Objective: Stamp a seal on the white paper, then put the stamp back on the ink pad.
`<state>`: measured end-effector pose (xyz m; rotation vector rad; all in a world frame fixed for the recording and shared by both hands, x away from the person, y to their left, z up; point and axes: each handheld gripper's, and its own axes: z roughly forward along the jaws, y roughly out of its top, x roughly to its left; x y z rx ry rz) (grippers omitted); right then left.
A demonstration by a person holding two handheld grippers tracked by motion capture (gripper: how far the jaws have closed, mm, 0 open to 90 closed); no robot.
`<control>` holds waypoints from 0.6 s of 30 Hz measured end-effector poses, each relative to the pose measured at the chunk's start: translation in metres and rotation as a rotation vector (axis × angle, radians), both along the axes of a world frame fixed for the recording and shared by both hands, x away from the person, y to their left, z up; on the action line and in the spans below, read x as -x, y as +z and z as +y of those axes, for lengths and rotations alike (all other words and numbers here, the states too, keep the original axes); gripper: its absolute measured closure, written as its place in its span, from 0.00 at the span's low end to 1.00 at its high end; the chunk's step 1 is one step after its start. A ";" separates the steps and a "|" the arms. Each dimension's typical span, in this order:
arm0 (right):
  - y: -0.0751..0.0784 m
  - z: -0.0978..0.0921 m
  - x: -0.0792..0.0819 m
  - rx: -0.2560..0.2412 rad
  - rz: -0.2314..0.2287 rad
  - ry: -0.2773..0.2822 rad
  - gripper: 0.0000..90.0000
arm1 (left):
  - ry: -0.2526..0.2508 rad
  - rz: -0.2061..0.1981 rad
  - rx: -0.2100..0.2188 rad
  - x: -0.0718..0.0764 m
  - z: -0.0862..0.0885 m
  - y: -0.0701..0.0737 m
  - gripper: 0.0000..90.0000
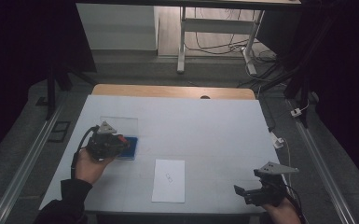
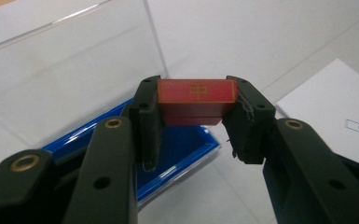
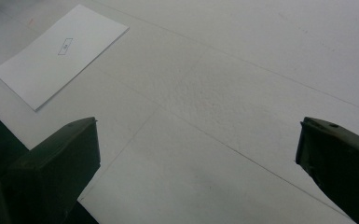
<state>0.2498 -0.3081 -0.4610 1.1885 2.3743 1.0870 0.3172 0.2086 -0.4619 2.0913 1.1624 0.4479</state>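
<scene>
My left gripper point(image 2: 193, 119) is shut on a small red block point(image 2: 196, 100) with a gold mark on its top face, holding it just above a blue tray point(image 2: 182, 154). In the high view that left gripper point(image 1: 121, 142) sits at the table's left, over the blue tray point(image 1: 131, 148), beside a clear plastic lid point(image 1: 119, 123). A white sheet point(image 1: 169, 180) with a small printed box lies near the front middle. My right gripper point(image 1: 242, 192) hovers at the front right corner, jaws wide apart over bare table point(image 3: 200, 140).
The table is covered in white point(image 1: 205, 126), with a wooden strip point(image 1: 172, 91) along its far edge. A cable and plug point(image 1: 279, 140) hang off the right side. The white sheet point(image 3: 60, 51) lies to the upper left in the right gripper view.
</scene>
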 end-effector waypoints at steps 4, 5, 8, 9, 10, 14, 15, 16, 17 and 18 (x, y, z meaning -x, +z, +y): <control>0.000 0.000 0.000 0.002 -0.001 0.001 0.00 | 0.028 0.001 0.004 -0.002 0.008 -0.001 0.65; 0.000 0.000 0.000 0.001 0.000 0.001 0.00 | 0.035 0.001 0.001 -0.002 0.010 -0.001 0.65; 0.000 0.000 0.000 0.001 0.001 0.000 0.00 | 0.055 0.003 -0.001 -0.003 0.014 -0.003 0.65; 0.000 0.000 0.000 0.000 -0.001 0.000 0.00 | 0.059 0.004 0.001 -0.003 0.016 -0.003 0.65; 0.000 0.000 0.000 0.000 0.000 0.000 0.00 | 0.065 0.004 -0.001 -0.003 0.017 -0.003 0.65; 0.000 0.000 0.000 0.000 0.000 0.003 0.00 | 0.077 0.006 -0.002 -0.005 0.020 -0.005 0.65; 0.000 0.000 0.000 0.003 0.001 0.004 0.00 | 0.078 0.006 0.002 -0.006 0.021 -0.006 0.65; 0.000 0.000 0.000 0.001 0.000 0.004 0.00 | 0.081 0.006 0.002 -0.006 0.021 -0.006 0.65; 0.000 0.000 0.000 0.002 0.001 0.003 0.00 | 0.082 0.006 0.000 -0.007 0.021 -0.007 0.65; 0.000 0.000 0.000 0.001 0.000 0.002 0.00 | 0.083 0.008 0.000 -0.008 0.022 -0.007 0.65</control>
